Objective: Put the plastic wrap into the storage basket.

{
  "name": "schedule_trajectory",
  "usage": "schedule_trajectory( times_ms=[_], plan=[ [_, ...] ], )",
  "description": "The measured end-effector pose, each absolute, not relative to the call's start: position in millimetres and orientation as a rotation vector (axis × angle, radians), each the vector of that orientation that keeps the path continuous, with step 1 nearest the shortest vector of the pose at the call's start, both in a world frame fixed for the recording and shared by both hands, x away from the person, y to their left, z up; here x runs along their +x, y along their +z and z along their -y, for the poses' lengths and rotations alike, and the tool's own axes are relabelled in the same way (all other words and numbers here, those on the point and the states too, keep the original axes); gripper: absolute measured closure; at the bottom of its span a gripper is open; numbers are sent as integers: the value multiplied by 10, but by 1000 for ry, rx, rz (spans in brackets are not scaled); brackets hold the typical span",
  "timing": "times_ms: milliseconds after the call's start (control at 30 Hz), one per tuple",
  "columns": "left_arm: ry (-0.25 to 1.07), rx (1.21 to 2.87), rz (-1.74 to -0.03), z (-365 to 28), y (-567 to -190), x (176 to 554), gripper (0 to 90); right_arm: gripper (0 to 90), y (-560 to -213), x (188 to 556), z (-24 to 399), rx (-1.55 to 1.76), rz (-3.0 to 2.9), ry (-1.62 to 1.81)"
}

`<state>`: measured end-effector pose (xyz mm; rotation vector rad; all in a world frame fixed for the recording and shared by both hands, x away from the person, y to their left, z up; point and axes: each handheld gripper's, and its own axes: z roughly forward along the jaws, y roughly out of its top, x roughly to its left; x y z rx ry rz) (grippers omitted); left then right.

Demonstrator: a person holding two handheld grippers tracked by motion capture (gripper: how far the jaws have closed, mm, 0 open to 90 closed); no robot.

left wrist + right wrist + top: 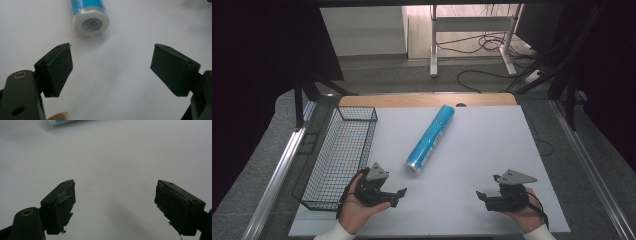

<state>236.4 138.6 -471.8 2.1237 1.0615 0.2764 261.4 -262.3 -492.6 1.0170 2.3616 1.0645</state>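
Observation:
A long blue roll (430,138) wrapped in clear film lies at a slant on the white table, its white open end (91,24) toward me. My left gripper (398,196) is held low at the front left, a short way before that near end. Its jaws stand wide apart with nothing between them; the roll's end lies beyond the left pad (58,69). My right gripper (480,196) rests at the front right, open and empty over bare table. A sliver of the roll (62,122) shows at the top edge of the right gripper view.
A black wire basket (340,155) stands along the table's left side, beside my left hand. A wooden strip (427,99) runs along the far edge. Beyond the table are cables (484,45) and a desk frame (472,30) on the floor.

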Motion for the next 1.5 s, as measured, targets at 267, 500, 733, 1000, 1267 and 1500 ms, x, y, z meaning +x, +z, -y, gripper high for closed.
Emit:
schedule_trajectory(
  times_ms=[267,500,733,1000,1267,1500],
  plan=[
    [265,2123,-1054,-1284,-4573,2439,180,178,-4920,2608,2668,1048,-2344,1062],
    [234,2122,-1023,-1124,-4376,2594,180,180,-4930,2631,2672,1059,-2337,1063],
    [220,2131,-1039,-1055,-4293,2780,179,181,-4953,2683,2643,1046,-2356,1055],
    [212,2148,-1048,-1001,-4288,2966,180,181,-4953,2678,2642,1040,-2357,1044],
    [196,2168,-1062,-950,-4320,3221,181,181,-4978,2645,2673,1051,-2355,1029],
    [182,2184,-1082,-868,-4323,3509,182,181,-4959,2625,2710,1073,-2331,1033]
  ],
)
